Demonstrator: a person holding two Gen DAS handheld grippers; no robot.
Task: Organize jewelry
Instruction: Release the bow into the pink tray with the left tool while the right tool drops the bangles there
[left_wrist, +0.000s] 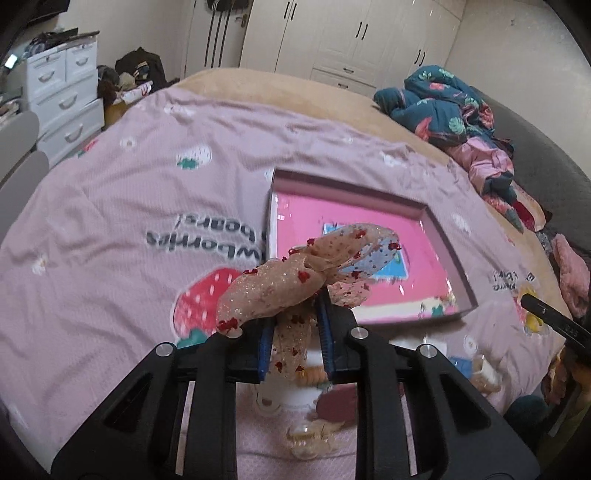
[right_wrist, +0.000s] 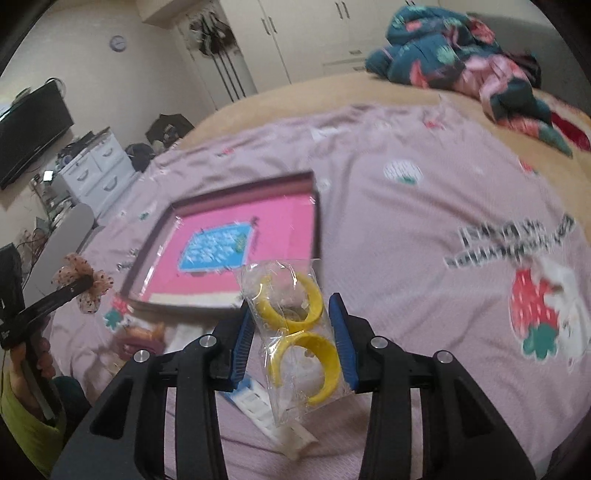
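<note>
Blue-padded left gripper jaws clamp a scrunchie; right gripper jaws pinch bagged yellow earrings.

Beige red-dotted scrunchie, yellow hoops, seemingly strawberry-print lilac sheet.

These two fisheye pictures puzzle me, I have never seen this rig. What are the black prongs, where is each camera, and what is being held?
No robot here: a person holds a hand-held two-finger gripper in each hand, and a wide-angle camera on each looks forward along its fingers. The black prongs with blue pads are those fingers.

The left wrist view shows the left gripper closed on a sheer beige hair bow with red specks. The right wrist view shows the right gripper closed on a clear packet of yellow hoop earrings.

Both are held above a bed covered by a pink strawberry-print sheet. On it lies an open shallow box with a pink lining. More small accessories lie near the person, too blurred to name.
</note>
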